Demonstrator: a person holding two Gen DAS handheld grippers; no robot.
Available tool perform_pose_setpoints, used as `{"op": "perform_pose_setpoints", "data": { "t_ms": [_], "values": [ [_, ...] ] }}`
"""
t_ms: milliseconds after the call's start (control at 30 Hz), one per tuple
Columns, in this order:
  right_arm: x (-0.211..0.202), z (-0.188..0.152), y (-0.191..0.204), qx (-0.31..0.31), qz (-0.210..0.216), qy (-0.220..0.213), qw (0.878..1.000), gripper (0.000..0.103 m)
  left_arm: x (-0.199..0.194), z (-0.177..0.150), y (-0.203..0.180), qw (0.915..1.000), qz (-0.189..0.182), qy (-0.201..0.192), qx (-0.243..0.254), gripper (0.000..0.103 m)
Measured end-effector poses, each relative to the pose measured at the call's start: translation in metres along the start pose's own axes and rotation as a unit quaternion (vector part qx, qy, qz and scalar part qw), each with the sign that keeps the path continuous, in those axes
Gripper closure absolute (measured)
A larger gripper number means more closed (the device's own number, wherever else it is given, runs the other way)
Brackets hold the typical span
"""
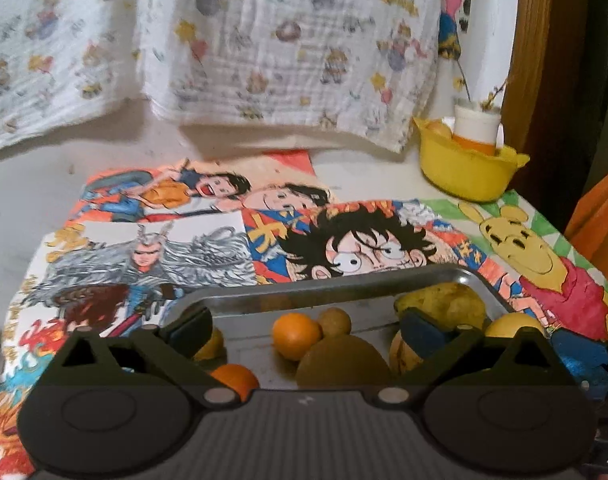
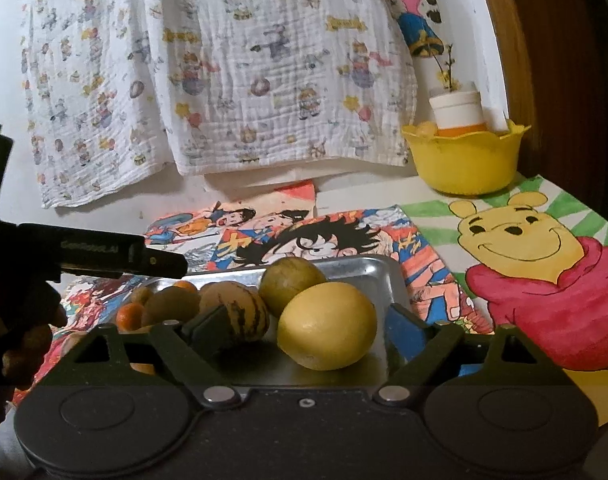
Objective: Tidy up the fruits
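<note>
A metal tray (image 2: 355, 276) lies on the table (image 2: 367, 196), on top of colourful cartoon drawings (image 2: 543, 280), and it carries all the loose fruits. In the right wrist view, the big yellow fruit (image 2: 327, 325) sits near the tray's right edge; it is oval, and its long axis runs roughly parallel to the tray's front edge, slightly tilted up to the right. Touching it from behind is a round green-brown fruit (image 2: 292, 285). To the left lies a striped fruit (image 2: 236, 312), then a brownish fruit (image 2: 172, 306) and a small orange fruit (image 2: 130, 316) toward the tray's left edge.

The right hand-held gripper (image 2: 307, 328) is wide open, with its fingers on either side of the yellow fruit, and it holds nothing. The striped fruit is just behind its left finger.

In the left wrist view, the left hand-held gripper (image 1: 307, 328) is also wide open and empty, over the tray's front part. Between its fingers I see a small orange (image 1: 296, 336), a small brown round fruit (image 1: 334, 322) touching it behind, and a blurred brown fruit (image 1: 343, 362) very close to the camera.

At the far right corner of the table stands a yellow bowl (image 2: 463, 160) with a white and orange container (image 2: 457, 112) inside. A printed white cloth (image 2: 224, 72) hangs down over the far edge.
</note>
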State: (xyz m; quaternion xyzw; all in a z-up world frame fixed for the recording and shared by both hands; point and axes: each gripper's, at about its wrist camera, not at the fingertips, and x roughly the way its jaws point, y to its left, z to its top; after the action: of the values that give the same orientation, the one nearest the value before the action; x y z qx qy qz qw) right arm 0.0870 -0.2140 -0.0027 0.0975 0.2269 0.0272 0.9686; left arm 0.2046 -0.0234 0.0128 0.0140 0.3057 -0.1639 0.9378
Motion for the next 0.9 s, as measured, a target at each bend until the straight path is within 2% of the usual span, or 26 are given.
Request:
{"op": "perform_pose_setpoints", "data": {
  "t_ms": [300,600,900],
  "values": [
    [-0.027,-0.003,0.012,-0.019,0.010,-0.033,0.999,0.003,-0.044,-0.022,0.006,0.9982,0.033,-0.048,-0.016,0.001],
    [-0.055,-0.006,0.023,-0.036,0.019,-0.065,0.997,0.001,-0.079,-0.048,0.008,0.9960,0.060,-0.065,-0.011,0.000],
    [-0.072,-0.013,0.026,-0.053,0.016,-0.056,0.997,0.001,-0.102,-0.066,0.002,0.9958,0.066,-0.064,0.008,0.000]
  ]
}}
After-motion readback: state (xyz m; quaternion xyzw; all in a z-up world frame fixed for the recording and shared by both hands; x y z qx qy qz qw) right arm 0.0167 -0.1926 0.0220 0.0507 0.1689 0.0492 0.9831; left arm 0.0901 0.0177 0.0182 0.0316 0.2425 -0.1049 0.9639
